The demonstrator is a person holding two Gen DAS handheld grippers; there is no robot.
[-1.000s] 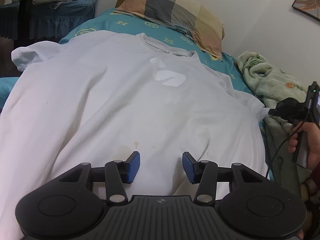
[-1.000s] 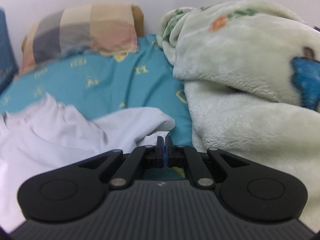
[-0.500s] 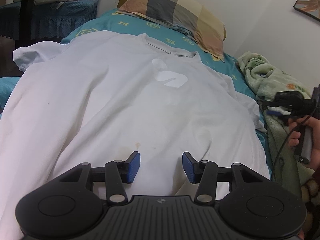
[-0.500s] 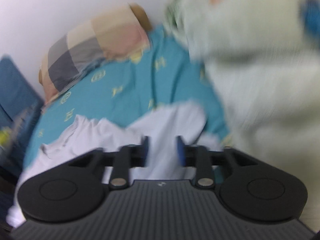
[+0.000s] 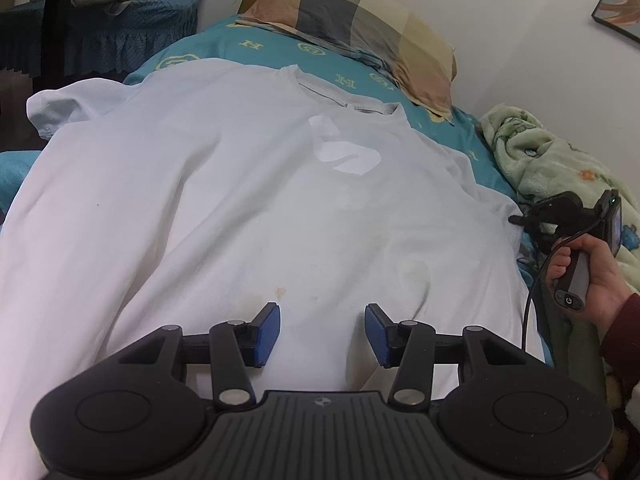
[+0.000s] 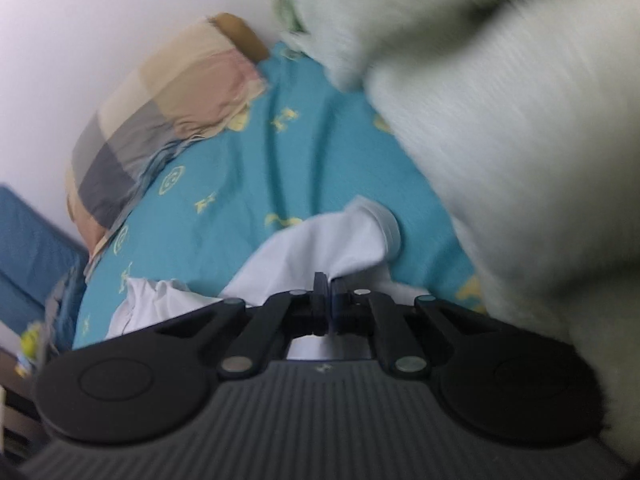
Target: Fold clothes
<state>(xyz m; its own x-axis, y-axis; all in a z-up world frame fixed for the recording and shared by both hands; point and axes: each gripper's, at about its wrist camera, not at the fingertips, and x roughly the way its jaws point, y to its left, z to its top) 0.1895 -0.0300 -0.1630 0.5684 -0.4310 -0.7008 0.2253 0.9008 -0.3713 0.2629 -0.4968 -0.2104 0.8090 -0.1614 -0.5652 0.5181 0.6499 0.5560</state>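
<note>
Left gripper (image 5: pixel 322 334) hovers low over the shirt's hem end, its blue pads about half apart with only flat cloth showing between them; it holds nothing. Right gripper (image 6: pixel 323 302) has its pads pressed together on the shirt's right sleeve (image 6: pixel 352 236), and I see white cloth bunching up out of the closed jaws.

From the largest thing down: the bed (image 5: pixel 280 46), under a teal sheet with yellow prints, carries everything. I see the white shirt (image 5: pixel 240 200) spread flat across most of it, its long axis running away from my left camera, with the collar (image 5: pixel 340 100) at the far end pointing toward the pillow and the hem nearest me. Its left sleeve (image 5: pixel 60 108) lies out flat toward the bed's left edge. A pale green blanket (image 5: pixel 560 168) is heaped along the right side, close beside the pinched sleeve. The checked pillow (image 5: pixel 360 20) sits at the head of the bed against a white wall.

In the left view I see my right hand (image 5: pixel 592 276) at the bed's right edge, wrapped around the gripper handle with a dark red cuff at the wrist, the tool angled down toward the shirt's edge. The right camera's view is tilted and motion-blurred. A faint stain (image 5: pixel 280 291) marks the cloth just beyond the left pads.
</note>
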